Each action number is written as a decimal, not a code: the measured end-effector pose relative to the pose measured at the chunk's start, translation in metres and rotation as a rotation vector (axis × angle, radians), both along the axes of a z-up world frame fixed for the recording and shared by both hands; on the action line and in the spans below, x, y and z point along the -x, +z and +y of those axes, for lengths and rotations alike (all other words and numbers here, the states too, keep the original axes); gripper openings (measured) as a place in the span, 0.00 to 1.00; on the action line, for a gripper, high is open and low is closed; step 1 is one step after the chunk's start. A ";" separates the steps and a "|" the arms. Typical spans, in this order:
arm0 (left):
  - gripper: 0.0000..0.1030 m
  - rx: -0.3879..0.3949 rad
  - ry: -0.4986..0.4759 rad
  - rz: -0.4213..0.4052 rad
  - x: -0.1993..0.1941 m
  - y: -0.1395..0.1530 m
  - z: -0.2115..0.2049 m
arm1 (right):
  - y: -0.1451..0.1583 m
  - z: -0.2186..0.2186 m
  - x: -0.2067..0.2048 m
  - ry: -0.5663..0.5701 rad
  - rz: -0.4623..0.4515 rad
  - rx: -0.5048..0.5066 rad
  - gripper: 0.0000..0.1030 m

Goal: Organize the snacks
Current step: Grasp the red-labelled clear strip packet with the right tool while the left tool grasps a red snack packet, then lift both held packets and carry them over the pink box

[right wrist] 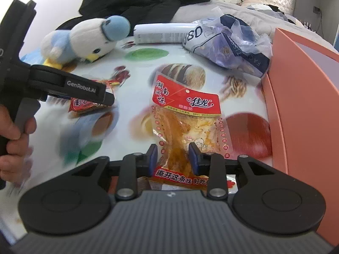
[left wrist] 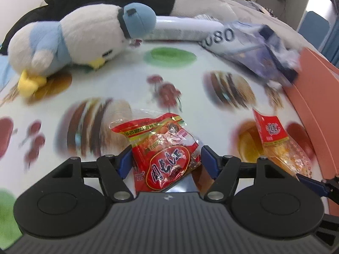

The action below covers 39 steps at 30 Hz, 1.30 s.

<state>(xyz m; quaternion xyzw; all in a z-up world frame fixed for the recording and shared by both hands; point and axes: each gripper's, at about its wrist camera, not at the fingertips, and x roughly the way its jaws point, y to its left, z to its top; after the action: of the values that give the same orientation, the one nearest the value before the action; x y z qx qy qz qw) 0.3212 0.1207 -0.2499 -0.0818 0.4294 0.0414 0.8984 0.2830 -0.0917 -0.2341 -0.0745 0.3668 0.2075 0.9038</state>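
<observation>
I am holding the red snack packet [left wrist: 165, 154] in the left gripper [left wrist: 165, 160]: the blue pads are pressing on both its sides, so this gripper is clenched on it. The packet is glossy red with a yellow band, a clear crinkled top edge and a large red oval label with dark characters. It is sitting just over the desk [left wrist: 131, 67], whose cloth is printed with burgers and fruit.

To the right, I am gripping the clear snack pouch [right wrist: 186, 122] in the right gripper [right wrist: 173, 158]; the pads are pinching its narrow lower part, so this gripper is grasping the pouch. The pouch is showing orange-yellow strips inside, a red header with white and dark characters, and a red strip of text at its base. It is lying over the desk, near the orange box [right wrist: 300, 89] at the right edge.
</observation>
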 end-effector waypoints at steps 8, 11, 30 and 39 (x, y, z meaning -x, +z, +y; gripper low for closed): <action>0.69 0.058 0.010 0.014 0.071 0.008 -0.017 | 0.008 -0.019 0.053 0.006 0.007 -0.021 0.28; 0.69 0.073 0.009 0.016 0.094 0.011 -0.026 | 0.011 -0.025 0.068 0.006 0.003 -0.021 0.26; 0.56 0.147 0.032 -0.031 0.145 0.055 -0.045 | 0.052 -0.052 0.106 0.005 -0.040 -0.070 0.22; 0.68 0.354 0.102 0.011 0.138 0.019 -0.021 | 0.034 -0.044 0.105 0.033 -0.045 -0.069 0.22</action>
<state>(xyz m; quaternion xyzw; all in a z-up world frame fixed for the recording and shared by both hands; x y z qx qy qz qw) 0.1829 0.1000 -0.2307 -0.2600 0.4302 0.0113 0.8644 0.1782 -0.1352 -0.2002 -0.0540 0.3375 0.2331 0.9104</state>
